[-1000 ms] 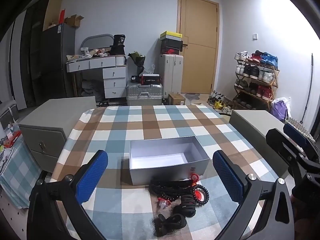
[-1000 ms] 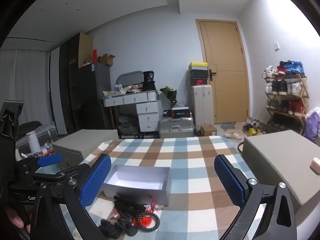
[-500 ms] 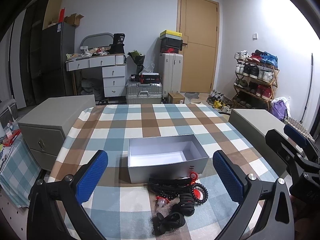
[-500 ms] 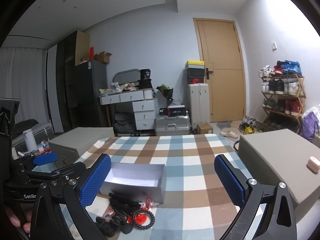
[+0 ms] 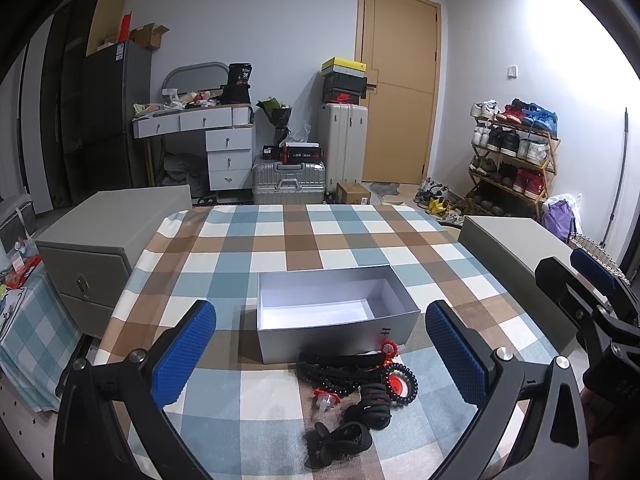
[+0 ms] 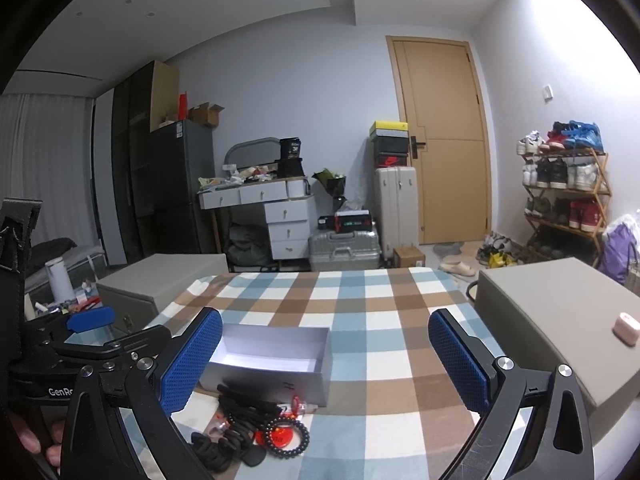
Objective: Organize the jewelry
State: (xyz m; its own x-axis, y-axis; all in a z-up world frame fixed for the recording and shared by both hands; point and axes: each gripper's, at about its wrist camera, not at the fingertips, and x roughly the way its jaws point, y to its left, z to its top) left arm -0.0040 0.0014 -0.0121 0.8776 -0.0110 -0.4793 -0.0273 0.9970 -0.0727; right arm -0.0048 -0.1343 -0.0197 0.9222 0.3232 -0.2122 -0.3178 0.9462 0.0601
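Observation:
An open, empty silver-grey box (image 5: 336, 312) stands on the checked tablecloth (image 5: 280, 240); it also shows in the right wrist view (image 6: 272, 360). In front of it lies a pile of black bead bracelets and hair ties with red pieces (image 5: 352, 388), also in the right wrist view (image 6: 256, 428). My left gripper (image 5: 320, 356) is open and empty, held above the pile. My right gripper (image 6: 324, 364) is open and empty, to the right of the box; it shows at the right edge of the left wrist view (image 5: 592, 304). The left gripper shows at the left of the right wrist view (image 6: 88, 344).
Grey cabinets flank the table on the left (image 5: 100, 232) and right (image 6: 560, 320); a small pink case (image 6: 626, 328) lies on the right one. Behind are suitcases (image 5: 288, 180), a white desk (image 5: 200, 128), a shoe rack (image 5: 516, 148) and a door (image 5: 400, 88).
Both grippers have drifted slightly; the box and pile sit a little lower and nearer in the right wrist view. Both stay open and empty.

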